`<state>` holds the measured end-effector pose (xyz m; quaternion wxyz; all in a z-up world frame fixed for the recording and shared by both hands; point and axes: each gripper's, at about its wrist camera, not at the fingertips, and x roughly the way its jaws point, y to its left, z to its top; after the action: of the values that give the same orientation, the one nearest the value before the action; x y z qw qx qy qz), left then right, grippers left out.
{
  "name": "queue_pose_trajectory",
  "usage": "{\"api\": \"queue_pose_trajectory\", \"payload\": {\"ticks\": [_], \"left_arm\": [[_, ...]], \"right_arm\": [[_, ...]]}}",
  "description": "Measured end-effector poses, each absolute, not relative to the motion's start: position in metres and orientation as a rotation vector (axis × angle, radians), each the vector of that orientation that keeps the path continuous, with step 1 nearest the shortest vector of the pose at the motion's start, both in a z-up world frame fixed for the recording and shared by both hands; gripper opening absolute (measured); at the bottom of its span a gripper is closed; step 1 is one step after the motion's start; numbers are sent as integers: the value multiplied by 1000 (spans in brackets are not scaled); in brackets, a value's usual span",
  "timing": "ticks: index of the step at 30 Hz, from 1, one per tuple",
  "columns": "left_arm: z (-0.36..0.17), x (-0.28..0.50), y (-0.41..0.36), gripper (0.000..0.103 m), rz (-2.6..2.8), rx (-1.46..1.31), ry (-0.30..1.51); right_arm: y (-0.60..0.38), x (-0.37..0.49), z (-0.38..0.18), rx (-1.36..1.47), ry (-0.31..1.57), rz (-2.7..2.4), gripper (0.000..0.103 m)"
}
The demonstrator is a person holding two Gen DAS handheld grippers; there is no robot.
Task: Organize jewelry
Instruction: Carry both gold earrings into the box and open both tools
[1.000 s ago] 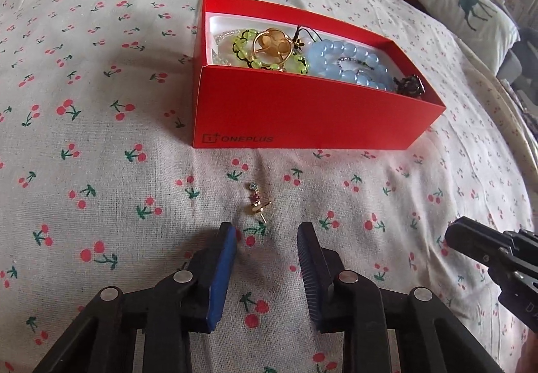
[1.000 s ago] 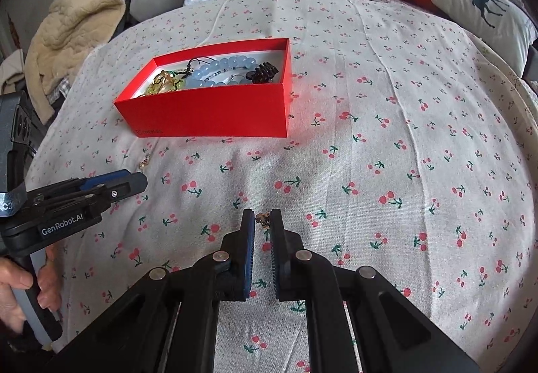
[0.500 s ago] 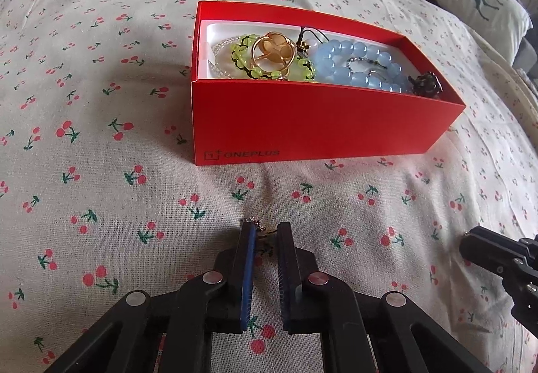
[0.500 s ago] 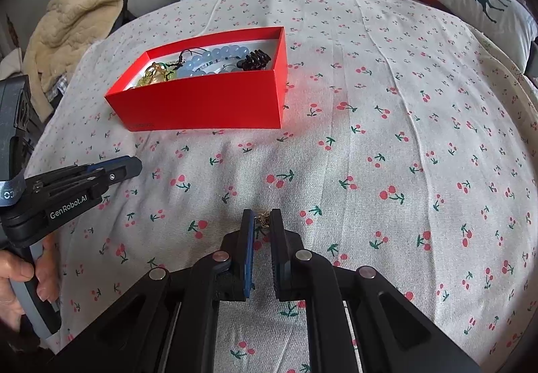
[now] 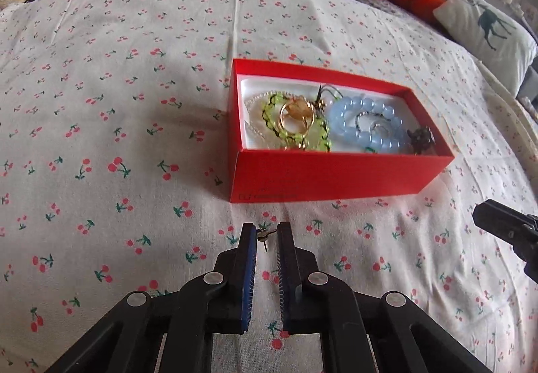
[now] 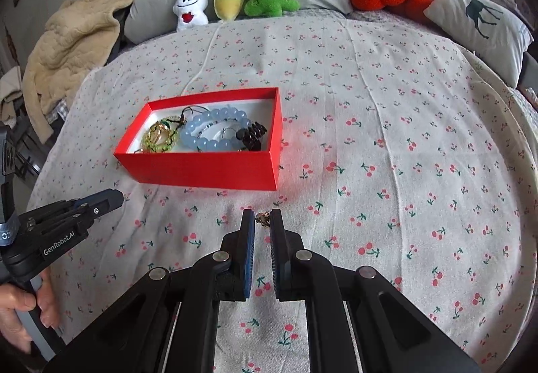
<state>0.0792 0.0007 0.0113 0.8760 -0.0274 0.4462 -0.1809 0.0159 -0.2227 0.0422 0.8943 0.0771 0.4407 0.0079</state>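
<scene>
A bed [image 6: 386, 97] spread with a cherry-print sheet fills both views, with plush toys [image 6: 235, 0] and pillows ranged along its far edge. Near the middle sits an open red box [image 5: 322, 176], already holding a yellow-green beaded bracelet [image 5: 296, 134], a gold ring [image 5: 297, 117], a pale blue bead bracelet [image 5: 366, 127] and a small dark piece at its right end.

The left gripper [image 5: 266, 235] is held just near of the box's front wall, its jaws nearly closed and pinching a small stud earring [image 5: 263, 236] at the tips; the post hangs down between the pads. The right gripper [image 6: 262, 220] is further right and nearer, its jaws likewise drawn close on a small gold-brown earring [image 6: 262, 219], too small to make out in detail. Both pieces appear lifted clear of the sheet, though the height is hard to judge.

The step in hand looks like carrying the last loose pieces to the box, so the task seems well along. The next move probably calls for bringing each gripper forward over the box's near wall, high enough not to knock it, then opening the jaws above a free patch of the white lining. Such tiny pieces could slip or cling to a pad, so a low release would suit.
</scene>
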Motion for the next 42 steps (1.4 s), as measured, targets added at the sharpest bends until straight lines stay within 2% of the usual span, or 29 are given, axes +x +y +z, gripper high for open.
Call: {"api": "queue_pose_trajectory", "payload": {"ticks": [8, 13, 31, 35, 39, 42], "left_arm": [[54, 101, -9, 7, -394, -71, 852], [58, 117, -18, 7, -395, -64, 841], [33, 127, -19, 10, -371, -49, 848], [36, 119, -6, 24, -357, -68, 851], [34, 112, 9, 26, -334, -100, 867], [32, 107, 18, 32, -311, -104, 876]], "right_arm": [[-209, 54, 88, 140, 845, 47, 9], [-202, 73, 100, 138, 824, 56, 9], [-195, 103, 60, 135, 906, 43, 9], [-192, 106, 58, 125, 913, 43, 9], [-185, 111, 57, 110, 921, 46, 9], [-179, 116, 57, 95, 928, 49, 9]]}}
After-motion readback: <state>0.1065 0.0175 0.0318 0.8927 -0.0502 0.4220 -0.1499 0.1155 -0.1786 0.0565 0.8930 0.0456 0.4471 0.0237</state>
